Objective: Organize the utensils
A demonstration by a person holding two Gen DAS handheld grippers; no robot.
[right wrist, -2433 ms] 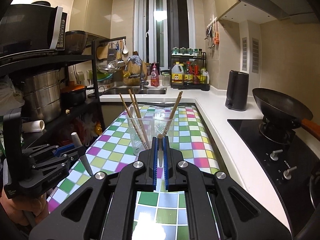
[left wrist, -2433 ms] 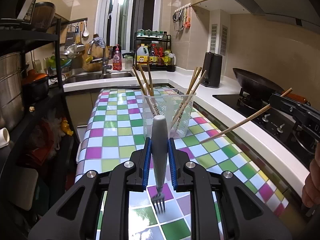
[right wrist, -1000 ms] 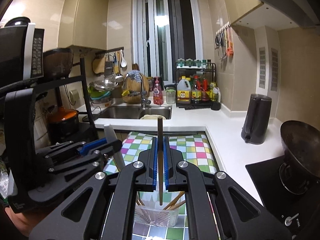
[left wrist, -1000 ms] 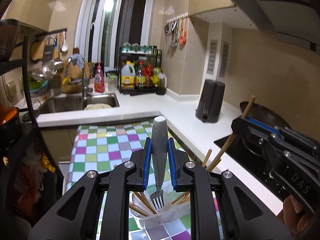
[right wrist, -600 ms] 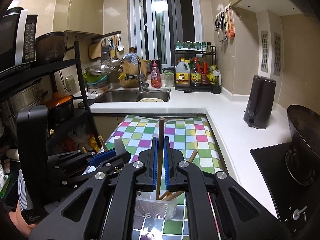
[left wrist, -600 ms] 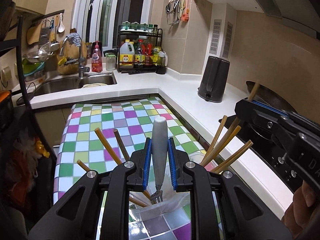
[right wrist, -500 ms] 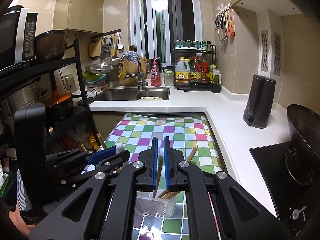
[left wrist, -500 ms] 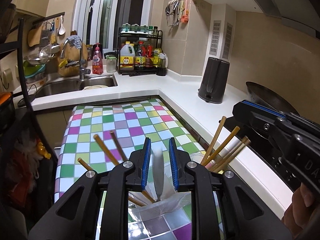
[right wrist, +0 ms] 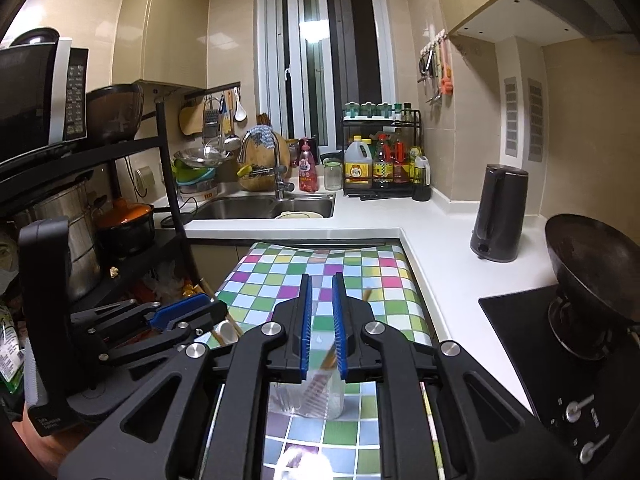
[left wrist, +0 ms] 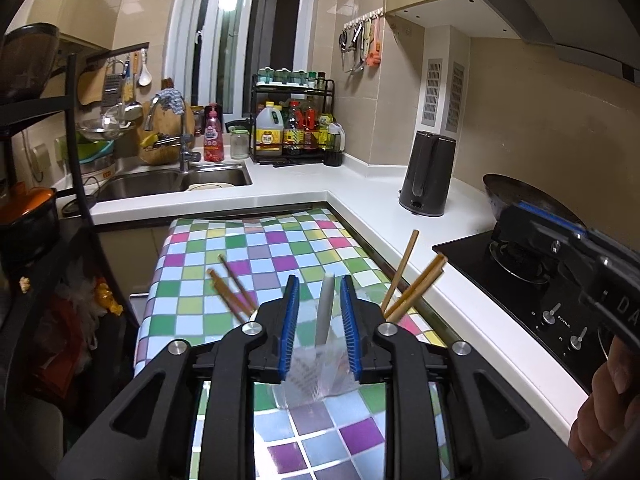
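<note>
Looking through the left wrist view, the left tool (left wrist: 319, 322) is seen with its jaws opening; the white-handled fork (left wrist: 324, 308) stands between the blue pads untouched, its tines down in the clear plastic cup (left wrist: 316, 380). Wooden chopsticks (left wrist: 412, 284) lean out of the same cup to the right, and more on the left. The fork is judged delivered; only withdrawal is left for this tool. The cup rests on the chequered bench (left wrist: 256, 256), with nothing else loose noted on the cloth. The right tool (left wrist: 568, 256) is seen at the right edge, over the hob knobs (left wrist: 550, 316); its hand (left wrist: 604, 412) is partly in frame.

In the right wrist view, the right tool (right wrist: 320, 320) is likewise opening, nothing pressed between its pads; a chopstick (right wrist: 330, 356), blurred, is seen in the cup (right wrist: 308, 396) below. The left tool (right wrist: 180, 316) sits close alongside, so both tools are judged to crowd one cup mouth on retreat. The kettle (right wrist: 498, 212), wok (right wrist: 592, 260) and sink (right wrist: 264, 206) stand well apart.
</note>
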